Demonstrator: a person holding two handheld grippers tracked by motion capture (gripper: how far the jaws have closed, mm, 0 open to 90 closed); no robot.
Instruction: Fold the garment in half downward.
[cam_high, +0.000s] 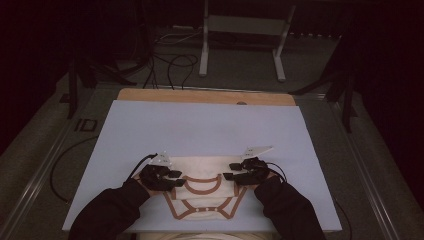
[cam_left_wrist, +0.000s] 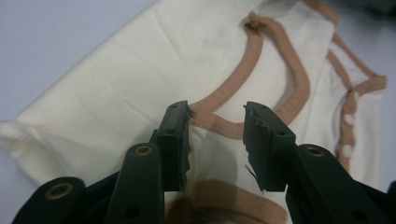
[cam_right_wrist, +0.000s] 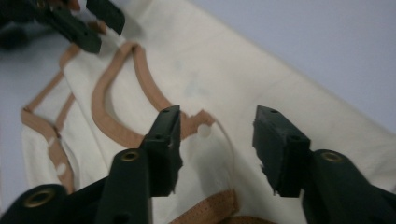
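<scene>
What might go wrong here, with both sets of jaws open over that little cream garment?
The left gripper has its jaws astride the brown neckline trim, so closing might catch the trim alone and bunch the garment. The right gripper sits near a snap button; its jaws may slip off it.

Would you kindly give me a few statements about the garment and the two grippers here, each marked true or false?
1. The cream garment with brown trim lies on the pale blue table cover. True.
2. The left gripper is clamped shut on the brown neckline trim. False: its jaws stand apart above the cloth, pressing on nothing.
3. The right gripper has its jaws open over the garment. True.
4. The garment hangs lifted clear of the table. False: it lies flat on the cover.
5. In the high view, the grippers sit at the garment's two upper corners, left and right of the neckline. True.
</scene>
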